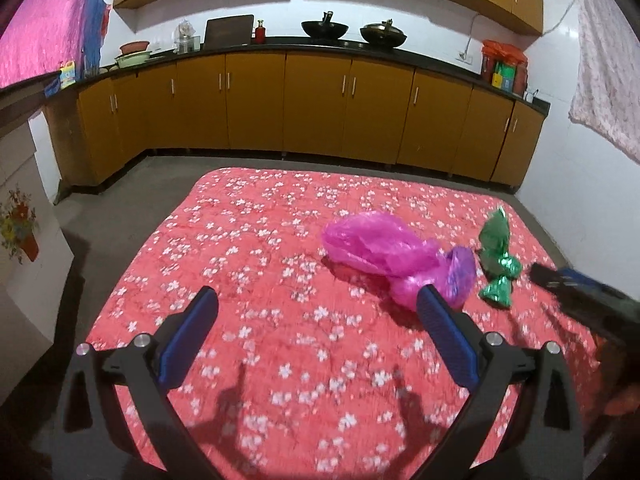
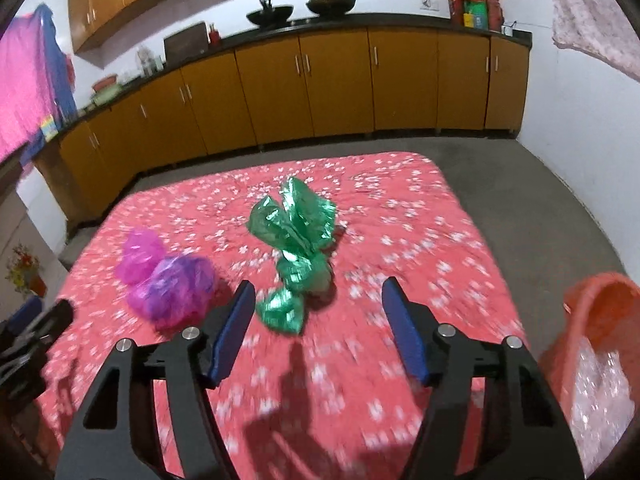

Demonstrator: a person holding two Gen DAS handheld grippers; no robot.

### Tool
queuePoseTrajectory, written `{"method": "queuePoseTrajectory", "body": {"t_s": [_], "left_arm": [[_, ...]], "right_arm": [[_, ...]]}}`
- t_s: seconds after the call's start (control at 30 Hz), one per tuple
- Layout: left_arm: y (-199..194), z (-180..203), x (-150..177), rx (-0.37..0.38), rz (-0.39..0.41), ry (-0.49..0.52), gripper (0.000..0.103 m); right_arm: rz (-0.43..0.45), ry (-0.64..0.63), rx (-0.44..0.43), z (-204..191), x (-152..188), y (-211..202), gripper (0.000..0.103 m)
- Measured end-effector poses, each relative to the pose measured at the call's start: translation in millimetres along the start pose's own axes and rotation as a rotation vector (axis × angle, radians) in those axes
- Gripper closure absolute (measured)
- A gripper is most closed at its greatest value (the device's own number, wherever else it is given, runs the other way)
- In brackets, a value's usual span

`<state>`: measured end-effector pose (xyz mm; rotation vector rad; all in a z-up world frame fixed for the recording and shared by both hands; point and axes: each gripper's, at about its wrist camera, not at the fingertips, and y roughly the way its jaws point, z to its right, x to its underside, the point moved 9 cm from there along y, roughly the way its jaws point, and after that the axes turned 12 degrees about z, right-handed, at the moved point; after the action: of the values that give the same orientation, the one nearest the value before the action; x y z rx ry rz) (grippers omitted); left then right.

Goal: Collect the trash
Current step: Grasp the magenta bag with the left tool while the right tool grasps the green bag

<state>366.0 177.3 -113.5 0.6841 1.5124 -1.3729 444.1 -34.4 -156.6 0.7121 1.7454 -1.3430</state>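
Green wrapper (image 2: 298, 252): crinkled foil-like film, lying on the red floral cloth (image 2: 420, 240) just ahead of the right gripper (image 2: 318, 312), slightly toward its left finger.
Magenta bag (image 1: 384, 256): thin plastic film, crumpled, lying just ahead of the left gripper's right finger and partly hidden behind it.
Right gripper state: jaws spread, nothing between the pads; wrapper lies beyond the fingertips.
Left gripper (image 1: 316, 308) state: jaws spread wide, empty; the bag is off-centre, toward its right finger.
Orange bin (image 2: 600, 320): to the right of the right gripper, at the cloth's edge; likely the receptacle.
Step in hand: judged to be the approach to a pick, one item per gripper.
Method, right: shift slightly left so the wrapper's bulky knot sits midway between the pads, then lower and close.
Method, left: shift right to centre the bag before closing.
Caution: both films are light and springy; grip the dense middle, not a loose tail.
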Motion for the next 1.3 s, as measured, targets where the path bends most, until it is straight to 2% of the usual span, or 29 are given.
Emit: {"method": "queuePoseTrajectory", "body": {"t_s": [0.17, 0.27, 0.33, 0.43, 0.7, 0.83, 1.03, 1.2, 1.27, 1.3], "left_arm": [[13, 0, -6, 0.028, 0.011, -0.015, 0.005], [20, 4, -10, 0.051, 0.013, -0.027, 0.005], [22, 8, -11, 0.069, 0.016, -0.033, 0.004], [25, 17, -12, 0.096, 0.015, -0.037, 0.004], [39, 50, -8, 0.131, -0.026, -0.022, 0.004], [55, 67, -9, 0.093, -0.050, 0.030, 0.004], [86, 83, 8, 0.077, -0.146, 0.067, 0.005], [92, 97, 19, 0.162, -0.183, 0.040, 0.027], [92, 103, 19, 0.203, -0.191, 0.034, 0.042], [92, 105, 19, 0.205, -0.187, 0.040, 0.043]], "right_arm": [[-0.063, -0.048, 0.009, -11, 5, 30, 0.038], [-0.085, -0.057, 0.001, -10, 4, 38, 0.048], [-0.099, -0.070, -0.001, -10, 6, 39, 0.061], [-0.098, -0.054, -0.012, -4, 9, 31, 0.065], [-0.074, 0.021, -0.004, 22, 16, 4, 0.067], [-0.072, 0.041, -0.004, 29, 20, -2, 0.067], [-0.067, 0.029, -0.015, 28, 22, -6, 0.067], [-0.064, 0.036, -0.022, 31, 22, -7, 0.067], [-0.063, 0.038, -0.022, 33, 23, -8, 0.067], [-0.062, 0.039, -0.021, 34, 24, -9, 0.067]]}}
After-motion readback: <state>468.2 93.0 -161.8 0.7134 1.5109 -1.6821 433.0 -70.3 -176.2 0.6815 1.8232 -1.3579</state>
